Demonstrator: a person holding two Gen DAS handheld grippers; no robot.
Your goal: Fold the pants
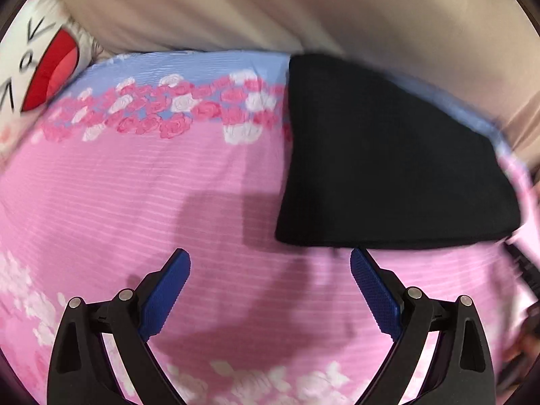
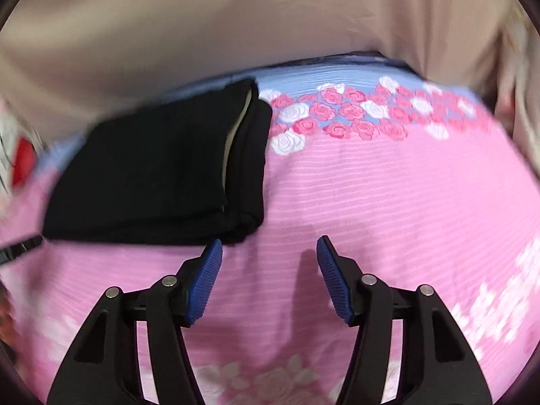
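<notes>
The black pants lie folded into a compact stack on the pink bed sheet, at the right of the left wrist view. In the right wrist view the pants lie at the left, with the waistband end and a pale inner lining showing on their right side. My left gripper is open and empty, just in front of the stack's near edge. My right gripper is open and empty, just in front of the stack's right near corner. Neither gripper touches the pants.
The pink striped sheet with a blue band of roses covers the bed. A beige wall or headboard rises behind it. A white and red cushion lies at the far left. The other gripper's dark edge shows at the left.
</notes>
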